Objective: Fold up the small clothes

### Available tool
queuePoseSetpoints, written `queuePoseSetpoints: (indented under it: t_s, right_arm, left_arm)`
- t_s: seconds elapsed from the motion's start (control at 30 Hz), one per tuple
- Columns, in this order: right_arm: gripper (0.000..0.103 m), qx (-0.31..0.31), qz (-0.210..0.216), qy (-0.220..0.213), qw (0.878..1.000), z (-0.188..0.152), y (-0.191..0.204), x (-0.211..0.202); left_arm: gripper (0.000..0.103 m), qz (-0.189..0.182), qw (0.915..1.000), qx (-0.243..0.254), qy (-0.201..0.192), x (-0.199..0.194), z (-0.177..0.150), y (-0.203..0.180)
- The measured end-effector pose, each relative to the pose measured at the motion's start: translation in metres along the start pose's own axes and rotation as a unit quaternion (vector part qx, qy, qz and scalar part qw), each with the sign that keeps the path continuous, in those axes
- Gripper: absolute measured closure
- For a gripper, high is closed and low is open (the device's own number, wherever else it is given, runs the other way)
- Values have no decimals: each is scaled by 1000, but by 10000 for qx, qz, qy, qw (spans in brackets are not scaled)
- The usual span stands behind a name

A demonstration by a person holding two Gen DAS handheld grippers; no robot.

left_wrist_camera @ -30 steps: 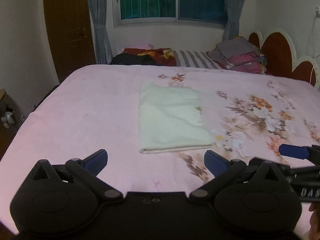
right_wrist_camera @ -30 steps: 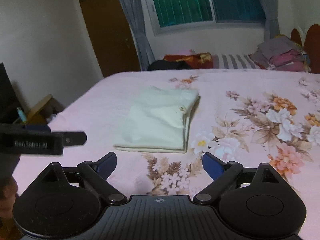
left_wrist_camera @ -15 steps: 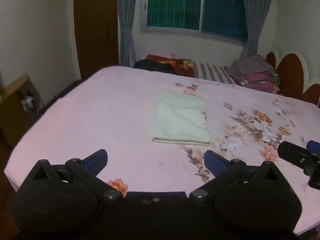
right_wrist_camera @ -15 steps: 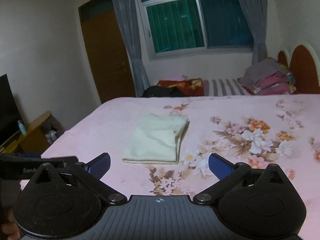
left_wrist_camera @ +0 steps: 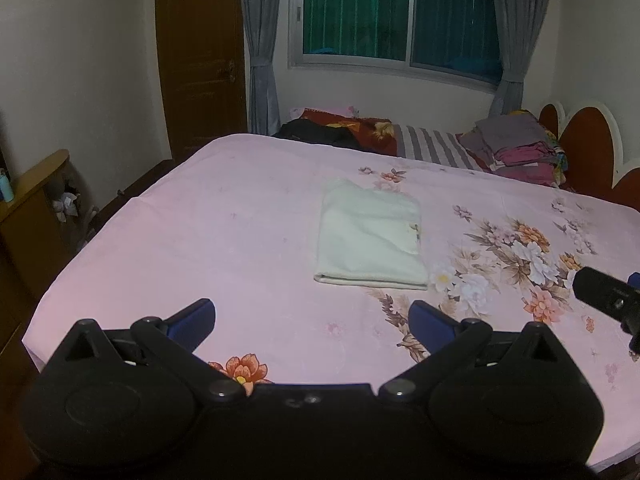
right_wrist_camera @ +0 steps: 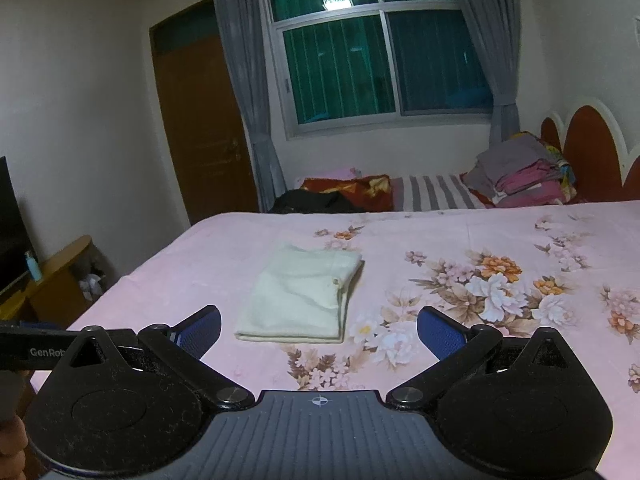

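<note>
A folded pale cream garment (left_wrist_camera: 370,236) (right_wrist_camera: 301,296) lies flat in the middle of the pink floral bedsheet (left_wrist_camera: 224,240) (right_wrist_camera: 460,240). My left gripper (left_wrist_camera: 312,318) is open, hovering near the bed's front edge, well short of the garment, with nothing between its blue pads. My right gripper (right_wrist_camera: 318,330) is also open and empty, held back from the garment's near edge. In the left wrist view the right gripper's black tip shows at the right border; in the right wrist view the left gripper's black body pokes in at the left.
A stack of folded clothes (left_wrist_camera: 516,148) (right_wrist_camera: 520,176) rests by the headboard at the far right. Dark and red bedding (left_wrist_camera: 340,130) and a striped pillow (right_wrist_camera: 434,196) lie at the far edge. A wooden side table (left_wrist_camera: 36,200) stands left of the bed.
Both grippers have drawn back and risen from the bed, so the garment now looks smaller and farther away. The garment itself has stayed put, folded.
</note>
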State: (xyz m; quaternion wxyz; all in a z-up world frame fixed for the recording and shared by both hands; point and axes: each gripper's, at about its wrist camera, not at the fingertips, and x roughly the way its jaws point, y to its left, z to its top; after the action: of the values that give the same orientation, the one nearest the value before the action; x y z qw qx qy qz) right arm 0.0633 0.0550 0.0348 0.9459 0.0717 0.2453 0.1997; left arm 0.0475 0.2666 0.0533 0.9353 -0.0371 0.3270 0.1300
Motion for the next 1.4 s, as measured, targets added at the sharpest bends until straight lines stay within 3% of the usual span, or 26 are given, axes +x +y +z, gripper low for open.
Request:
queuePoseSetpoints:
  t_s: [1.4]
  right_arm:
    - [0, 171, 129, 195, 9996, -6, 2, 16]
  left_arm:
    - [0, 38, 9998, -95, 195, 7, 0, 10]
